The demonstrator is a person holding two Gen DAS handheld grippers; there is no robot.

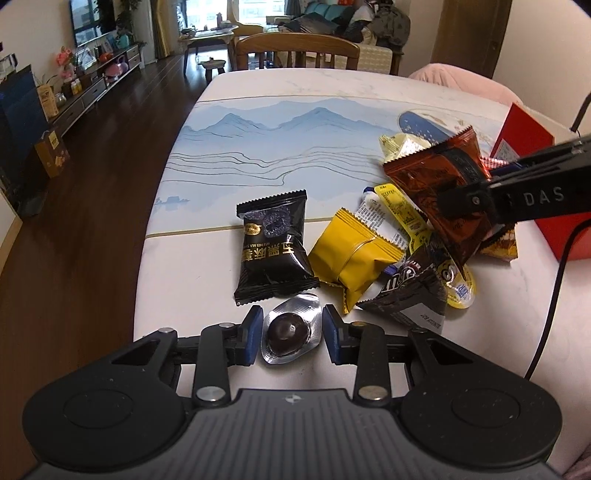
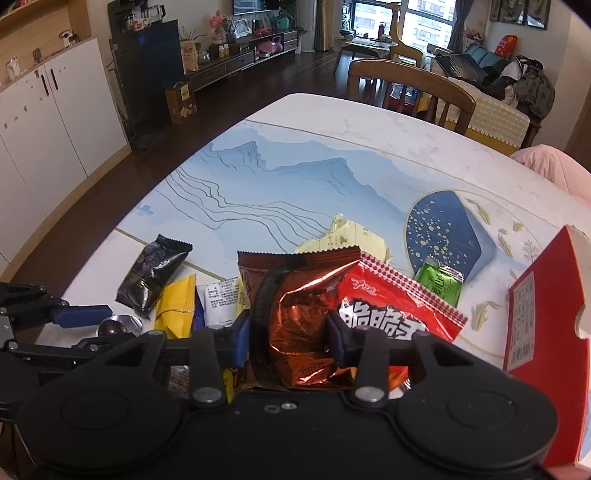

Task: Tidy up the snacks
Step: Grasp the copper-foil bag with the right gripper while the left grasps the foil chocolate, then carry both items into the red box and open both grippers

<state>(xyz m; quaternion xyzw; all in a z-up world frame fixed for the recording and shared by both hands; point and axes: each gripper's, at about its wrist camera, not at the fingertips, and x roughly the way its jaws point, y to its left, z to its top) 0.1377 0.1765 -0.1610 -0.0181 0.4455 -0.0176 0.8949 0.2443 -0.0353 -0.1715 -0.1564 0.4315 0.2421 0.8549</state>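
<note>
Two grippers are at work. Your right gripper (image 2: 286, 332) is clamped on the copper-brown packet (image 2: 306, 314), lifted above the snack pile, its long axis running along the fingers with the crimped end pointing away from you. Your left gripper (image 1: 291, 334) sits low at the table's (image 1: 295, 92) near edge, jaws spread wide around the foil-wrapped chocolate (image 1: 290, 332) without touching it. That chocolate lies flat just in front of the black sesame packet (image 1: 273, 247).

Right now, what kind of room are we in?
Most likely a home's open living-dining room: a dining table with a wooden chair, a TV cabinet along the wall, and a sofa by the windows.
</note>
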